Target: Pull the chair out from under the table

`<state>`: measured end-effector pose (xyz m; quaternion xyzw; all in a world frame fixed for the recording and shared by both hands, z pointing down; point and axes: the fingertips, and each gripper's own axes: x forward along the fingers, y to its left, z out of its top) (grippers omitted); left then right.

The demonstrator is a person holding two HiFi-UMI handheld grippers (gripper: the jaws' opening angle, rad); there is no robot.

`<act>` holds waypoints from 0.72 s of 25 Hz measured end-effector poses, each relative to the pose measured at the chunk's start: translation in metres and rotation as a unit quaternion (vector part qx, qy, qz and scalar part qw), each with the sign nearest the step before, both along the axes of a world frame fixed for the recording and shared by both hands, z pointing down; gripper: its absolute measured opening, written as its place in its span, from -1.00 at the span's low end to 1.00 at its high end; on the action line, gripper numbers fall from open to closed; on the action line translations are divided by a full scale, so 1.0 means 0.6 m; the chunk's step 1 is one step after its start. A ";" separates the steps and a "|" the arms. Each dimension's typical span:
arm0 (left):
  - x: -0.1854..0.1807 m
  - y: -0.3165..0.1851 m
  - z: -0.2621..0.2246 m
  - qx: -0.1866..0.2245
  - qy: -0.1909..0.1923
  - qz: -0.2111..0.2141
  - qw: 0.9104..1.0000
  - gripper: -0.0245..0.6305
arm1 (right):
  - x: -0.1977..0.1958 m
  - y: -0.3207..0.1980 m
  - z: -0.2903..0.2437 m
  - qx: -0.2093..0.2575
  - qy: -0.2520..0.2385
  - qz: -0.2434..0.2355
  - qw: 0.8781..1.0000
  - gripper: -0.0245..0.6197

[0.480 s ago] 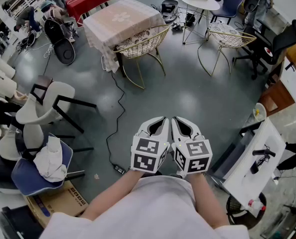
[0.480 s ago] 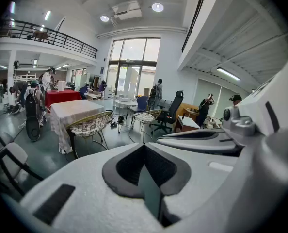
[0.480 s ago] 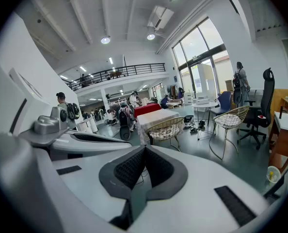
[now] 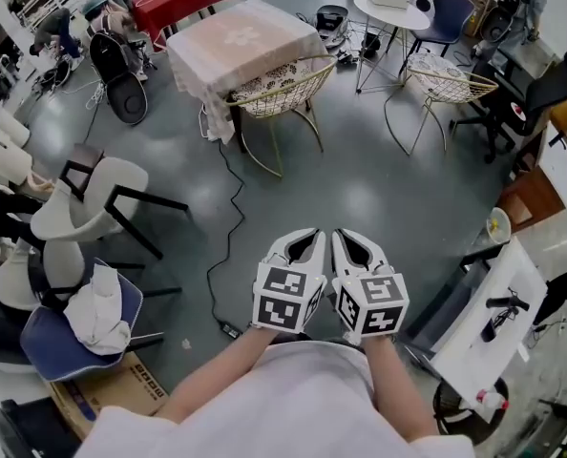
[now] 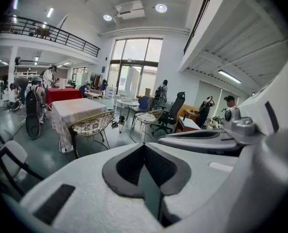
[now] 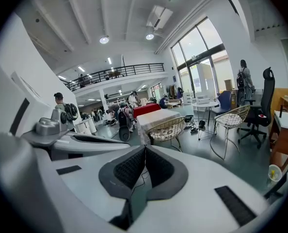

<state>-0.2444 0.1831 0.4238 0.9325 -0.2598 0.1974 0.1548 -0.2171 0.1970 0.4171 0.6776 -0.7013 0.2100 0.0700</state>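
Note:
A gold wire chair [image 4: 282, 92] with a patterned seat cushion is tucked partly under a table [image 4: 241, 38] draped in a pale pink cloth, far ahead of me. The same chair [image 5: 89, 125] and table [image 5: 71, 111] show in the left gripper view, and the chair [image 6: 167, 128] and table [image 6: 156, 116] in the right gripper view. My left gripper [image 4: 313, 233] and right gripper [image 4: 338, 233] are held side by side close to my body, well short of the chair. Both are shut with nothing between the jaws.
A second gold wire chair [image 4: 440, 76] stands by a round white table [image 4: 390, 8] at the back right. A black cable [image 4: 228, 198] runs across the grey floor. White chairs [image 4: 97, 197] and a blue chair [image 4: 66, 332] stand at the left, a white desk [image 4: 498, 318] at the right.
The view has shifted slightly, so the table and chairs sit a little further right and lower in the picture. Both grippers stay side by side and shut.

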 end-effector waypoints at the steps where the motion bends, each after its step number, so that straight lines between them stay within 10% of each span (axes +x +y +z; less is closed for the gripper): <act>1: -0.006 -0.006 0.001 -0.001 0.000 0.000 1.000 -0.91 | -0.006 -0.006 0.001 -0.001 0.001 0.000 1.000 -0.91; 18: 0.015 -0.086 0.025 -0.044 0.004 0.022 0.999 -0.91 | 0.000 -0.087 0.018 -0.016 -0.002 -0.028 0.999 -0.91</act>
